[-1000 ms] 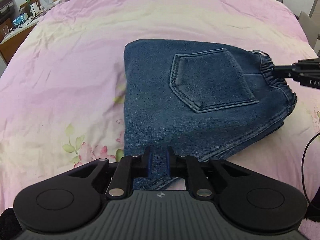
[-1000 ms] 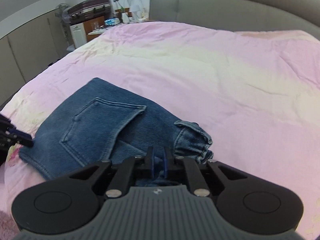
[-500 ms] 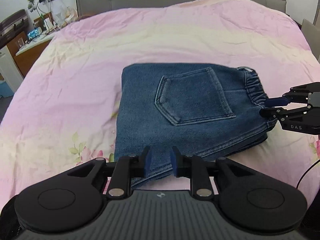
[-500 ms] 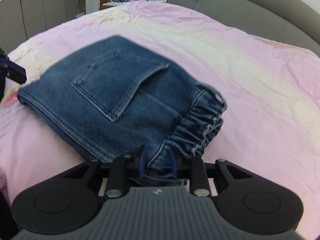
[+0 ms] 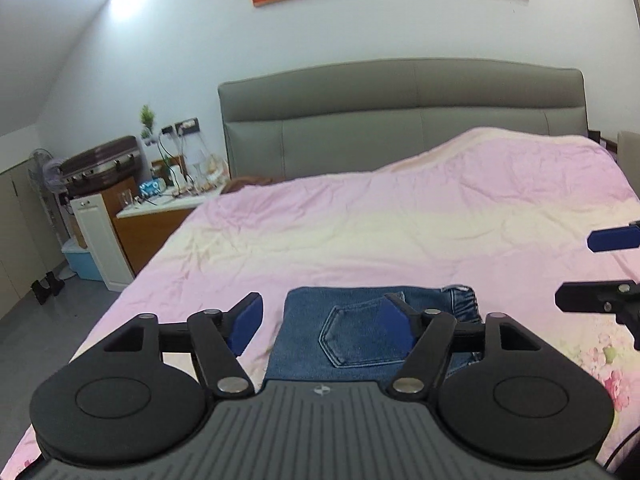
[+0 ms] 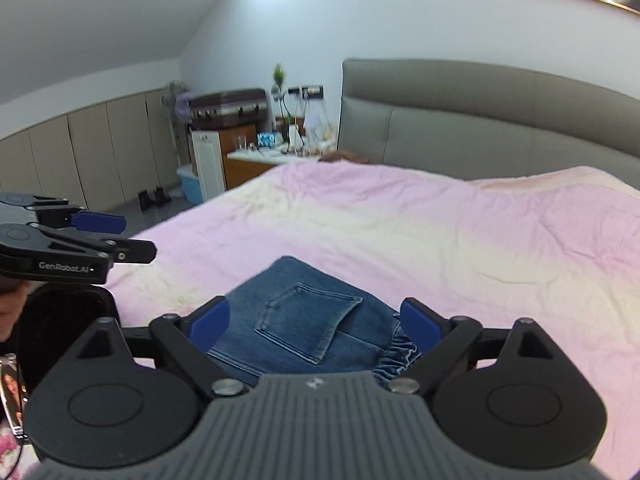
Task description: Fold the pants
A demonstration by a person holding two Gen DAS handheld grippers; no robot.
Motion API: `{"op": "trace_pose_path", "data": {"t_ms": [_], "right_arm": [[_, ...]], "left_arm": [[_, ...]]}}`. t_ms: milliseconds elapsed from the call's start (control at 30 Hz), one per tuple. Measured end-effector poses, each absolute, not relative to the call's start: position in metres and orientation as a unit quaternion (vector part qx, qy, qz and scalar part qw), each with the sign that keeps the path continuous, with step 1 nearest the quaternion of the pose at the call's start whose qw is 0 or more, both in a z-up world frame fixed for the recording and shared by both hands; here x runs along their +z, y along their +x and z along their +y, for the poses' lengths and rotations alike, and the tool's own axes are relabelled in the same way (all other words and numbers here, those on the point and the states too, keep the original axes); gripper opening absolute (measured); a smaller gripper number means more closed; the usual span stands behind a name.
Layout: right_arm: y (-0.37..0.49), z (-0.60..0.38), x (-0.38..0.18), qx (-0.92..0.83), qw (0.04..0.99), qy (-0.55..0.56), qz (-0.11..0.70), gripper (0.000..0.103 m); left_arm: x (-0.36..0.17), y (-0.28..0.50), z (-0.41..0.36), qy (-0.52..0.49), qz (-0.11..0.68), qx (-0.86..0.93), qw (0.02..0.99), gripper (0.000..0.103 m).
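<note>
The blue jeans (image 5: 352, 336) lie folded into a compact stack on the pink bedspread (image 5: 400, 232), back pocket up and elastic waistband to the right. My left gripper (image 5: 320, 320) hangs above their near edge. Its jaws are opening wide and touch nothing. In the right wrist view the jeans (image 6: 304, 320) lie below my right gripper (image 6: 316, 318), whose jaws are also opening with no cloth between them. The right gripper (image 5: 600, 270) shows at the right edge of the left wrist view. The left gripper (image 6: 120, 236) shows at the left edge of the right wrist view.
A grey padded headboard (image 5: 400, 120) stands at the far end of the bed. Left of the bed are a cluttered nightstand (image 5: 160, 216), a white cabinet (image 5: 100, 240), a blue bin (image 5: 82, 260) and a dark suitcase (image 5: 100, 164). Cupboards (image 6: 80, 152) line the left wall.
Both grippers went from shut on the jeans' edges to wide open, letting the cloth go. Both rose and tilted up, so the jeans dropped low in view and the headboard and wall appeared.
</note>
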State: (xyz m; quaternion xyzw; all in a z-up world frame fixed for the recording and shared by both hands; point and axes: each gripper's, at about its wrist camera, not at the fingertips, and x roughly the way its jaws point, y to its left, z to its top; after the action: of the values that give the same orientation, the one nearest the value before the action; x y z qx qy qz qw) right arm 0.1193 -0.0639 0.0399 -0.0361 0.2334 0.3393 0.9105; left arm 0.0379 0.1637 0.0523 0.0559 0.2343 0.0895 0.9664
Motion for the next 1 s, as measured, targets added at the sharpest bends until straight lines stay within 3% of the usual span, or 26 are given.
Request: {"op": "trace_pose_path", "data": {"t_ms": [167, 533, 1000], "right_arm": [[0.069, -0.088, 0.049, 0.317, 0.926, -0.006, 0.206, 0.098], [-0.004, -0.099, 0.015, 0.263, 0.944, -0.044, 0.193, 0.098], [0.016, -0.104, -0.033, 0.231, 0.941, -0.046, 0.243, 0.098]], "left_arm": [[0.058, 0.002, 0.147, 0.043, 0.201, 0.118, 0.971, 0.098], [0.012, -0.024, 0.126, 0.001, 0.257, 0.138, 0.957, 0.098], [-0.041, -0.02, 0.1, -0.029, 0.334, 0.125, 0.934, 0.098]]}}
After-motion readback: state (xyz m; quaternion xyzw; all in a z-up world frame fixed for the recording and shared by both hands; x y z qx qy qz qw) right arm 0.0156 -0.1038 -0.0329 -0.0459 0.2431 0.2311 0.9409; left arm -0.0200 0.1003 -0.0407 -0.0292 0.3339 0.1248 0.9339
